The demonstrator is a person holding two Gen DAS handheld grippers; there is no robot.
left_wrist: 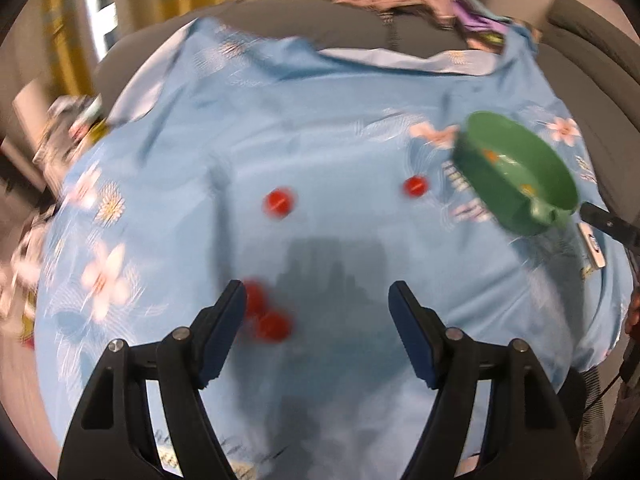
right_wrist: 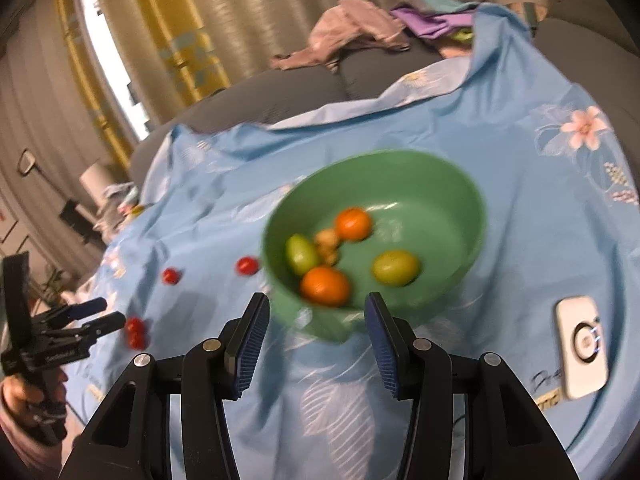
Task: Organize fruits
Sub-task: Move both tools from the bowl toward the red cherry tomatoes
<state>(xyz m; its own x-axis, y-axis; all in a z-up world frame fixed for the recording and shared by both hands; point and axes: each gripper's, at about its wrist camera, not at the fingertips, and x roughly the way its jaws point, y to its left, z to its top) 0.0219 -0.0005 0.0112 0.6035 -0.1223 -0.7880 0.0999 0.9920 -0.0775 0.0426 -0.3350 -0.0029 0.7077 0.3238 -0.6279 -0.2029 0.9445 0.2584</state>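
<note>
Risk: left gripper [left_wrist: 318, 300], fingers apart and empty, nudges paired red tomatoes [left_wrist: 266, 314] rolling on blue cloth [left_wrist: 320, 120]; right gripper [right_wrist: 316, 320], fingers apart, near green bowl [right_wrist: 440, 184] could tip it.

left gripper [left_wrist: 318, 296]: jaws apart, empty, angled down
right gripper [right_wrist: 316, 320]: jaws apart, empty, angled down
</note>
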